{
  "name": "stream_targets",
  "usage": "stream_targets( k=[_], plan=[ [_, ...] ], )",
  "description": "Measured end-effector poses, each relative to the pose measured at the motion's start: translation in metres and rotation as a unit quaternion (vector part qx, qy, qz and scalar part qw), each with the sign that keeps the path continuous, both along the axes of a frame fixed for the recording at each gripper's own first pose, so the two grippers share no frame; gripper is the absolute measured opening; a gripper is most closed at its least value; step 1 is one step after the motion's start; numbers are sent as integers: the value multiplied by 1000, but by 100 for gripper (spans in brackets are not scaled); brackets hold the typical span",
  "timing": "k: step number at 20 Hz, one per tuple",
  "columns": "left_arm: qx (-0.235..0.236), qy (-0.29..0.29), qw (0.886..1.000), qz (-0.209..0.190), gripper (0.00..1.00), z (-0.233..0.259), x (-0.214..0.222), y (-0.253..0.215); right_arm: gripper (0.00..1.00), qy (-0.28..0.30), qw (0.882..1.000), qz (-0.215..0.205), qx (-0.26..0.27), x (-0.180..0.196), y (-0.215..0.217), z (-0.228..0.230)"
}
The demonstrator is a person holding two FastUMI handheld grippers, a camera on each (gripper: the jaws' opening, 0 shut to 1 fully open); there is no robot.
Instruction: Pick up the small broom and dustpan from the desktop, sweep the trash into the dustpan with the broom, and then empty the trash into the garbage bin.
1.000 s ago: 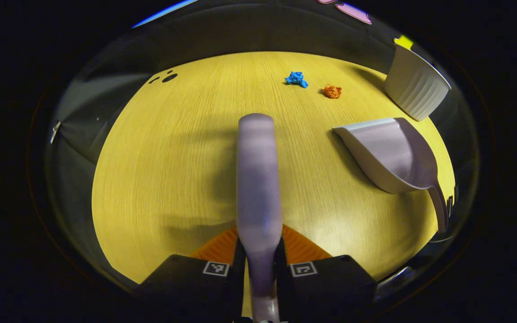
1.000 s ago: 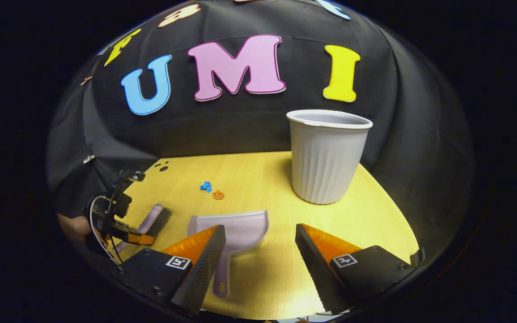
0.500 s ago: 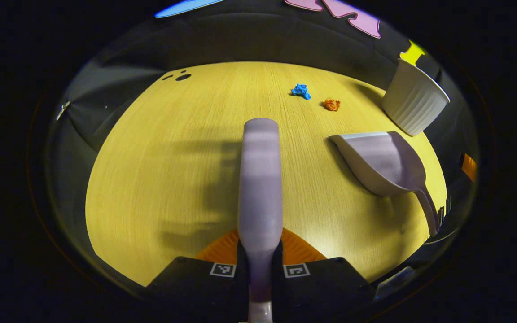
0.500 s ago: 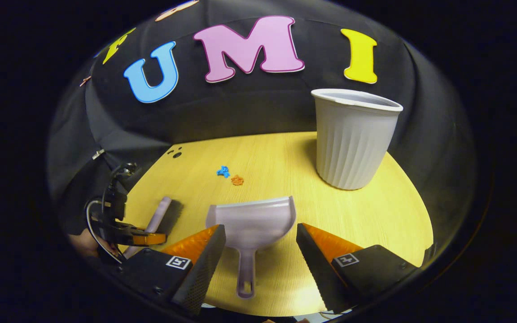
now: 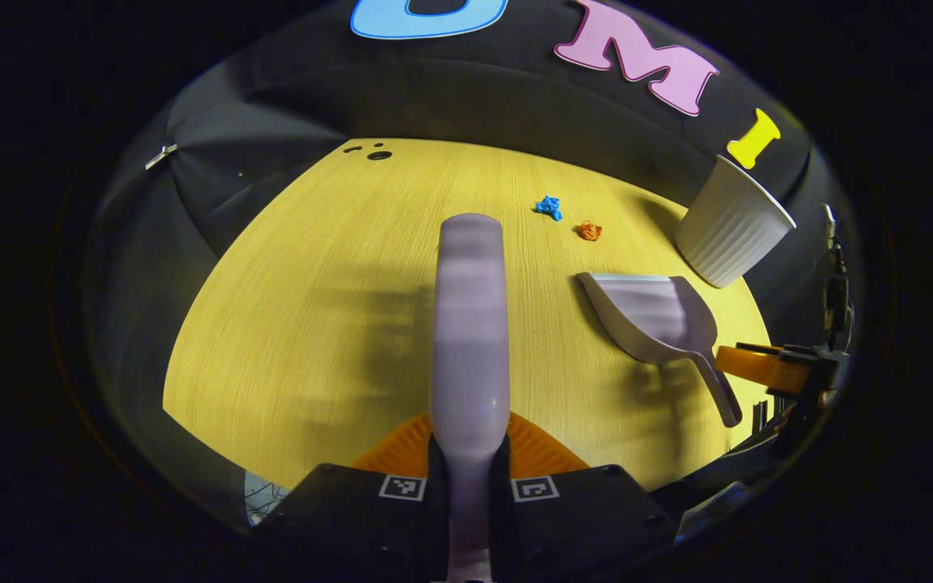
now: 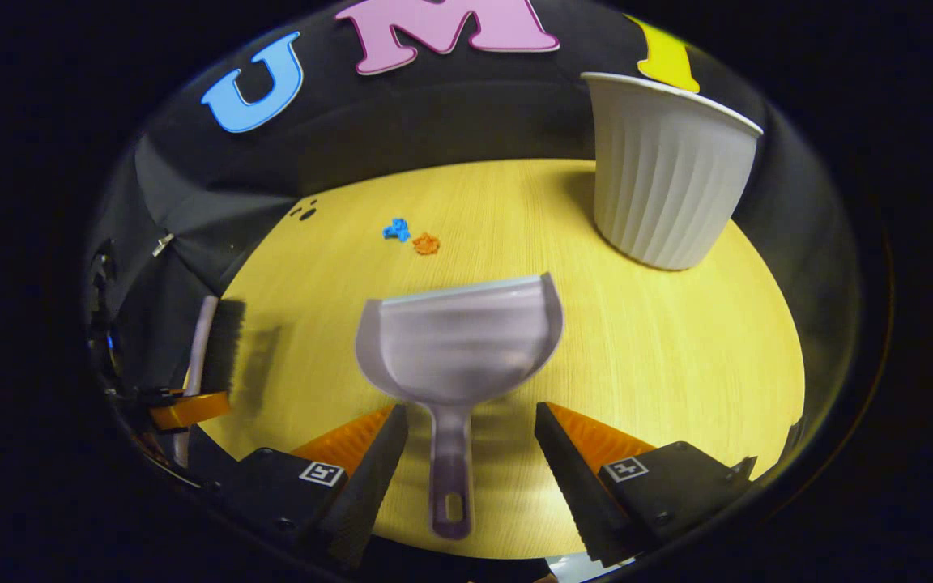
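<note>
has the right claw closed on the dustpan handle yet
No, the right claw stands open with the dustpan handle lying untouched between its fingers on the desktop.

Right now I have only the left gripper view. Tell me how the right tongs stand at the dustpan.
Observer: The right tongs are open, one finger on each side of the dustpan handle, neither pressing it.
Operator: Describe the broom head.
Observer: The broom has dark bristles facing the dustpan; their shadow lies apart on the desktop.
Operator: Check the handle's end.
Observer: It has a hanging hole, nearer the camera than the fingertips.
</note>
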State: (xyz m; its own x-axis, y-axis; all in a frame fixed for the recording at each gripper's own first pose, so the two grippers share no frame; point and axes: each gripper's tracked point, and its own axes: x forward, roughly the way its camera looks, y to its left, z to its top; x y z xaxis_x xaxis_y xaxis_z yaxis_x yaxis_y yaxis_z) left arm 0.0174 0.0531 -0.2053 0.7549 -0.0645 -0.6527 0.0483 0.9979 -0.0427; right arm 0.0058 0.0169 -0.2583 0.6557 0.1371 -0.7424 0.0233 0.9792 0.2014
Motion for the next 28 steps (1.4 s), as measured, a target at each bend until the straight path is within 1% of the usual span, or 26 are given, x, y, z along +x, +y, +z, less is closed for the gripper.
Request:
stream_targets(
  k=[2,4,5,7,8,9,12,14,15,17,18,19,20,21,22,23,24,25,26,28],
  plan=[
    [7,2,1000,1,23,2,-5,1,99,31,999,11,-7,-1,7,-21],
    [12,3,1000,4,24,4,-4,2,95,55,998,19,-10,-1,12,-37],
    [16,5,1000,4,24,6,-1,3,90,63,998,20,-13,-1,13,-43],
    [27,9,1000,6,25,8,5,5,87,74,997,15,-21,3,11,-52],
    [31,10,999,5,24,10,10,5,86,80,996,11,-23,4,10,-58],
    [35,11,999,3,24,12,15,3,82,89,996,6,-28,4,8,-62],
    [61,12,998,-2,24,19,34,2,74,79,996,-7,-34,14,3,-60],
    [67,13,998,-7,25,23,50,-4,71,82,996,-5,-36,18,4,-62],
    [67,15,998,-11,24,24,58,-8,59,82,996,-1,-34,20,5,-62],
    [63,19,998,-16,24,26,74,-16,41,76,997,24,-17,19,10,-59],
    [62,22,998,-19,24,26,82,-19,41,79,996,33,-10,18,11,-58],
    [62,25,998,-23,24,26,91,-22,43,82,996,39,-4,18,11,-58],
    [64,29,997,-28,24,25,99,-23,39,88,995,43,5,19,10,-59],
    [67,33,997,-32,24,24,108,-24,41,94,994,47,15,19,9,-59],
    [71,39,996,-36,24,22,117,-23,38,101,994,45,24,16,9,-57],
    [75,44,995,-41,24,21,128,-23,36,105,993,51,23,17,8,-57],
    [79,50,995,-45,26,20,139,-22,36,102,993,61,10,18,4,-57],
    [86,53,994,-52,25,20,151,-21,41,99,993,71,0,19,-1,-57],
    [96,56,992,-57,25,21,163,-19,36,97,992,75,-2,18,-3,-56],
    [116,60,989,-71,24,23,188,-16,36,91,993,80,-3,19,-11,-48]
  ],
)
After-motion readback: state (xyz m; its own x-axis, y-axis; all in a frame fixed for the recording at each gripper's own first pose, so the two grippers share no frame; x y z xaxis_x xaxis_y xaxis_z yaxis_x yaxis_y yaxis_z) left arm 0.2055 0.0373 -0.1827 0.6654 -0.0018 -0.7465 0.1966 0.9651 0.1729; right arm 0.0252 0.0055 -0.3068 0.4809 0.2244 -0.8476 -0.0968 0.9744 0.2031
